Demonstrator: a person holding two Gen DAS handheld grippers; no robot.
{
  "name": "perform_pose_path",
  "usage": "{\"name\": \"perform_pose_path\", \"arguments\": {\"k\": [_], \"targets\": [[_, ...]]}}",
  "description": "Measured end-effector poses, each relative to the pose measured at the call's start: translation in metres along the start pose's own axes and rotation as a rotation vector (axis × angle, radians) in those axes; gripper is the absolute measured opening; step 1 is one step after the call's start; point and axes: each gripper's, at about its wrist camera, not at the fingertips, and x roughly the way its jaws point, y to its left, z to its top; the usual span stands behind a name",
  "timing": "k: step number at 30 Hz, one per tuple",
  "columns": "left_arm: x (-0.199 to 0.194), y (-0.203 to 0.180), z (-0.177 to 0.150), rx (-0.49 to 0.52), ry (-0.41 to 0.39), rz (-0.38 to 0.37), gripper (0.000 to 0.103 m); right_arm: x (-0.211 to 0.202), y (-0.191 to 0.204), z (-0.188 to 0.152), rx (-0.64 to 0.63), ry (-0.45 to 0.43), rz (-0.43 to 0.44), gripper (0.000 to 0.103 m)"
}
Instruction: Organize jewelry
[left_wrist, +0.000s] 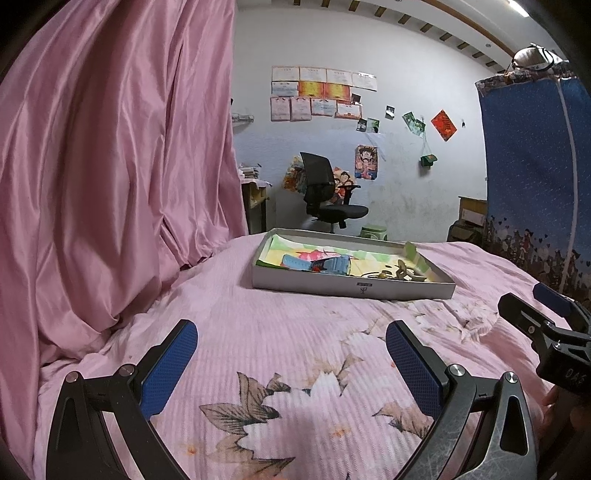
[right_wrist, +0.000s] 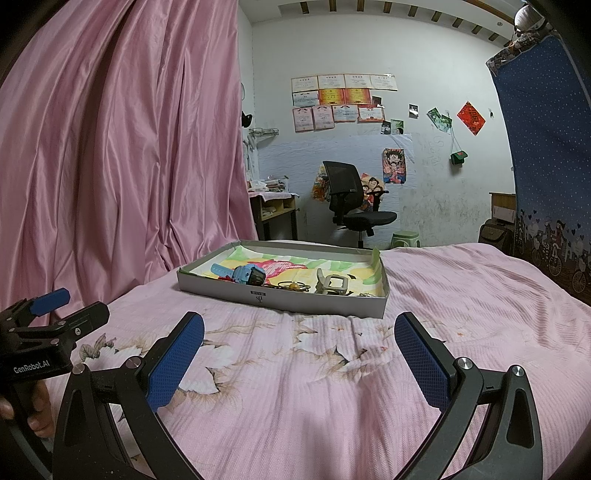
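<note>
both wrist views sit low over the bed (left_wrist: 295, 350), facing the tray (left_wrist: 351, 288), left view further left; both share it.

Shallow grey cardboard tray (right_wrist: 280, 297) flat on pink bedspread, at 12 o'clock, lined with colourful painted paper. Inside: blue watch (right_wrist: 240, 275) lying at 9 o'clock side; thin ring-shaped bangles with amber bead (right_wrist: 293, 285) mid-front; beige claw clip (right_wrist: 332, 285) toward 3 o'clock. All loose, close together.

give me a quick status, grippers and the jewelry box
Left gripper and right gripper both open, empty, over the pink bedspread. Shallow box ahead holds blue watch, untouched. Path clear.
</note>
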Motion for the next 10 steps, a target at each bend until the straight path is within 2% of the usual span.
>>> {"name": "perform_pose_path", "arguments": {"k": [10], "targets": [[-0.0019, -0.0063, 0.0006, 0.019, -0.013, 0.015, 0.103, 0.0001, 0.0002, 0.0, 0.0, 0.001, 0.0, 0.101]]}}
